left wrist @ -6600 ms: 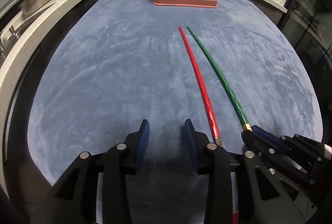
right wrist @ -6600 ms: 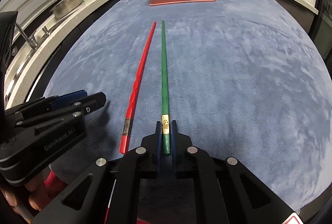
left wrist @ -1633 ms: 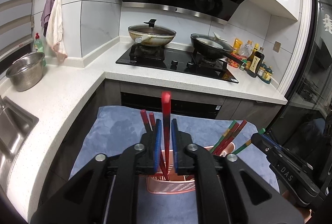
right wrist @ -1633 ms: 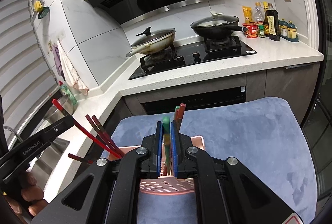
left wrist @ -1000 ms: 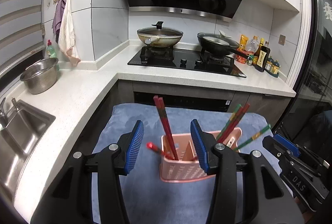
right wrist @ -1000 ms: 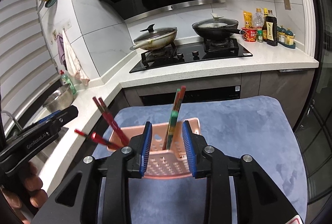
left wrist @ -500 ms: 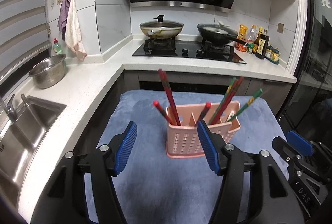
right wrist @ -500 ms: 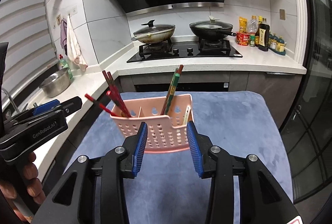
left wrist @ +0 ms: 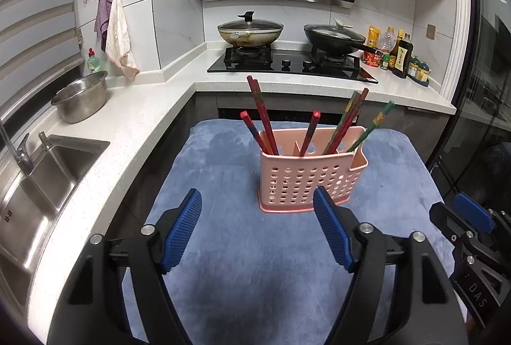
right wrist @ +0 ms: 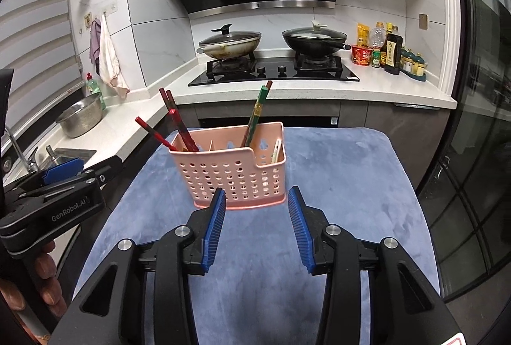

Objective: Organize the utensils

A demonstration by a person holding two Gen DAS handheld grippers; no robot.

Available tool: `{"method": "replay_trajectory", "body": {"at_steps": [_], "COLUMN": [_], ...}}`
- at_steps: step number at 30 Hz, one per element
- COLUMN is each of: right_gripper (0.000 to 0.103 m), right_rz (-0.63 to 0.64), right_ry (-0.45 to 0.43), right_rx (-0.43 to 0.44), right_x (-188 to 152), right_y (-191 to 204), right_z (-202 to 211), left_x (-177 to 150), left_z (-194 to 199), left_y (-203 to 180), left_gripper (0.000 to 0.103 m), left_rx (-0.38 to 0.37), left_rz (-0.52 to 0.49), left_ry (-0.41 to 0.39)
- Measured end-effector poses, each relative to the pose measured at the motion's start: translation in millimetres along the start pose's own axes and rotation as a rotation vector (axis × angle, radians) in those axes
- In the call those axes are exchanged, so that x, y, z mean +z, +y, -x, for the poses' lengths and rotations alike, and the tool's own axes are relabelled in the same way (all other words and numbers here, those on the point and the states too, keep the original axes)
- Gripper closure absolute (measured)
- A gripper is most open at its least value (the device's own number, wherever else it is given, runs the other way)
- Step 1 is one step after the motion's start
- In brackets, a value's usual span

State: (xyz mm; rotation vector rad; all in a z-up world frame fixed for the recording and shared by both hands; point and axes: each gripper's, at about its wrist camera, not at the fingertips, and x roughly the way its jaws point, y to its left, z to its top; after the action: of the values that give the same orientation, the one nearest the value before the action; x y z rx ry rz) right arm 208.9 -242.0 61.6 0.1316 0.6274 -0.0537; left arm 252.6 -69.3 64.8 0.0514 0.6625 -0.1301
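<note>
Left tongs (left wrist: 257, 225) and right tongs (right wrist: 257, 225) opening, empty | we risk toppling the basket (left wrist: 308, 176) by bumping leaning chopsticks (left wrist: 262, 118).

Chopsticks' (left wrist: 265, 121) lower ends hidden inside pink basket (left wrist: 306, 182); can't tell which compartment each sits in. Bottle (right wrist: 393, 53) labels too small to read. Sink (left wrist: 38, 185) cut off by left edge. Right gripper (left wrist: 469, 227) cropped at frame edge in left wrist view.
</note>
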Motion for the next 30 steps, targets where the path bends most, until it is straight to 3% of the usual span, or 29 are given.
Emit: {"method": "replay_trajectory", "body": {"at_steps": [7,13,18,19,27,29,30], "right_gripper": [0.053,0.038,0.027,0.018,0.016,0.006,0.007], "right_rz": [0.0,0.009,0.004,0.0,-0.004,-0.005,-0.006], "right_ry": [0.006,-0.001,0.005,0.013,0.038,0.042,0.042], "right_rx": [-0.004,-0.014,-0.018,-0.016,-0.032,-0.032,-0.036], "right_x": [-7.3,-12.3,-16.7,-17.6,-22.5,-22.9,-23.0], "right_y": [-0.4,1.3,0.8,0.2,-4.1,-4.3,-4.8], "right_z": [6.7,9.8,9.8,8.6,3.0,1.7,1.3], "left_x": [-11.0,-17.1,-20.8,-21.6,-26.4,-27.3,-27.6], "left_z": [3.1,3.1,2.8,2.8,-2.1,-4.0,-4.7], "left_y": [-0.4,-0.4,-0.3,-0.3,-1.0,-0.3,-0.3], "left_gripper": [0.029,0.028,0.021,0.02,0.011,0.009,0.008], "left_rx": [0.01,0.016,0.027,0.028,0.043,0.04,0.04], "left_rz": [-0.003,-0.009,-0.007,-0.007,-0.01,-0.007,-0.006], "left_ry": [0.013,0.028,0.031,0.032,0.044,0.049,0.051]}}
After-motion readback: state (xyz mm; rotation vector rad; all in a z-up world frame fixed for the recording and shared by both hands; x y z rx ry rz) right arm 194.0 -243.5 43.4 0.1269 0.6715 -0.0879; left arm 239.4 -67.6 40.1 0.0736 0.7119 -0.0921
